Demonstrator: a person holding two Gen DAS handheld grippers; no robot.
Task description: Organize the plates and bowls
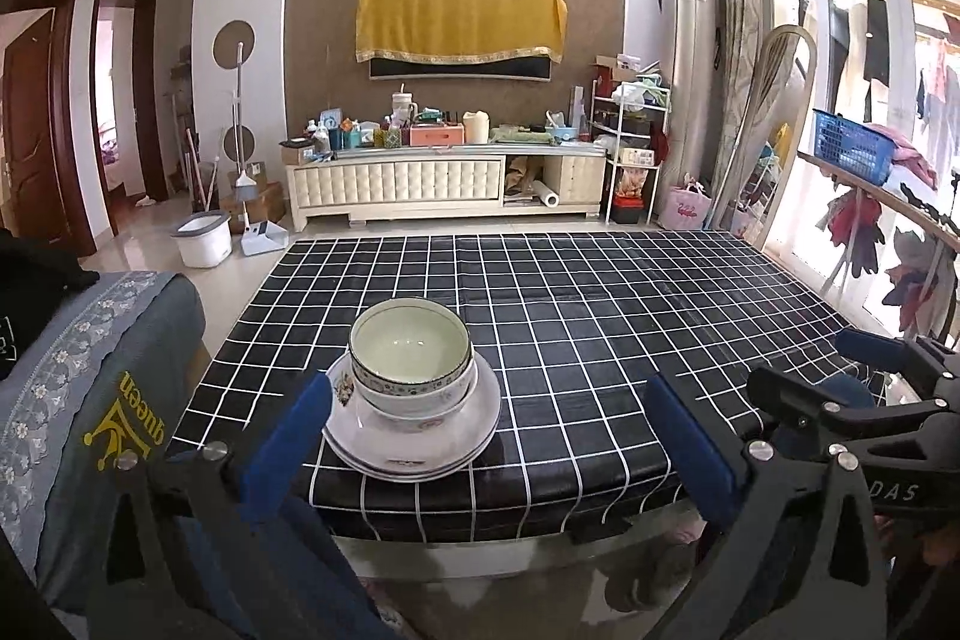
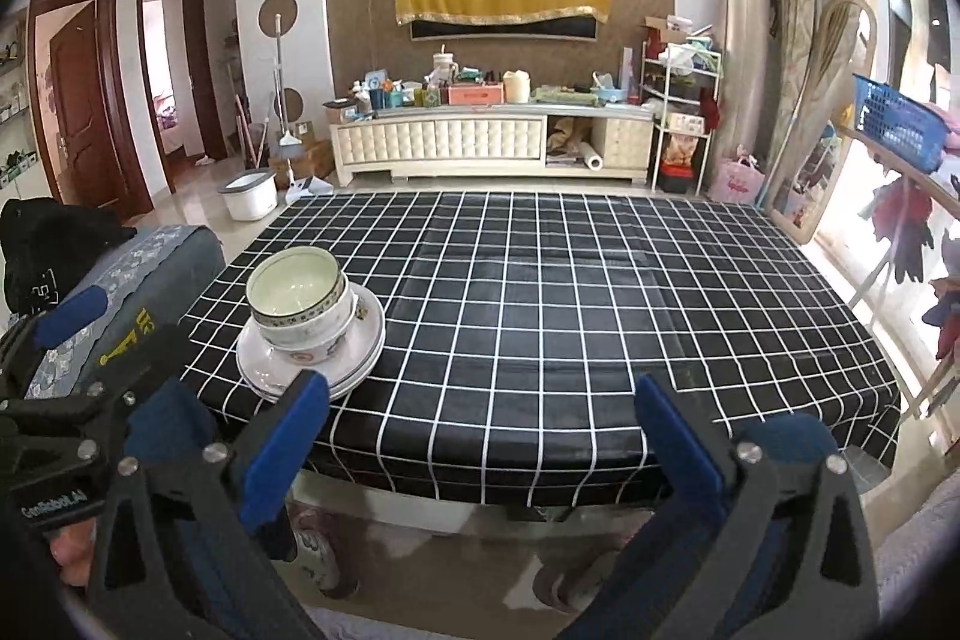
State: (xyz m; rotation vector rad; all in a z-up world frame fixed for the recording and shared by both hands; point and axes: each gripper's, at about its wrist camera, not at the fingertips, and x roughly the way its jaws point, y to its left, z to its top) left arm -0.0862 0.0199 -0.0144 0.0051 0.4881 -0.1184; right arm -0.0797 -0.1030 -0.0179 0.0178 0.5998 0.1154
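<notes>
- A table (image 1: 600, 340) draped in a black cloth with a white grid is seen in a living room; behind the table a cream cabinet (image 1: 444, 184) crowded with clutter is set under a yellow-covered screen (image 1: 462, 22).
- A grey embroidered cushion (image 1: 90, 370) is seen just left of the table.
- The left gripper (image 1: 486, 436) is held off the table's near edge, angled down, its blue fingers (image 1: 288, 436) spread wide with nothing between them.
- The right gripper (image 2: 474, 436) is held likewise, its fingers (image 2: 282, 448) spread and empty.
- Two white plates (image 1: 414, 430) are stacked near the table's near left corner.
- Two patterned bowls (image 1: 411, 352) are nested on the plates.
</notes>
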